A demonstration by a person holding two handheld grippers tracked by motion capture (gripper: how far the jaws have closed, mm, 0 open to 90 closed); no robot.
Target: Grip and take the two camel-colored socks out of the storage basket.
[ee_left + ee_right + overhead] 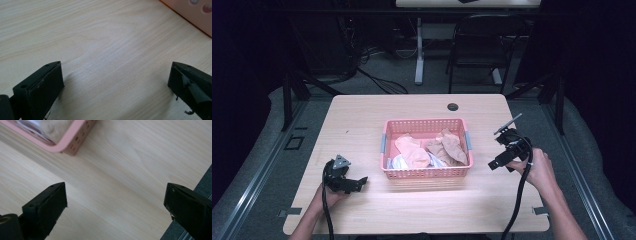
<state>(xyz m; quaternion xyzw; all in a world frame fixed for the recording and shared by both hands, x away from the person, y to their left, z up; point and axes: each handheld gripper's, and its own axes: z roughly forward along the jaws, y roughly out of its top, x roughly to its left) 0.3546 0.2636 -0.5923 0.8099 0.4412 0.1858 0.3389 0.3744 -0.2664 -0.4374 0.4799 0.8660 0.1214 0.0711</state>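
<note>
We see a light wood table (362, 120) w/ a pink basket (426, 173) of crumpled cloths (432, 150) at centre. Left gripper (115, 82) and right gripper (115, 202) flank it, both w/ jaws spread wide, holding nothing.

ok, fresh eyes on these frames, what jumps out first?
The pink basket at the table's middle, holding crumpled cloths in peach, tan and white. Then the two hand-held grippers flanking it: the left gripper low at the near-left, the right gripper just off the basket's right side. Both have their jaws wide open over bare wood, holding nothing.
</note>
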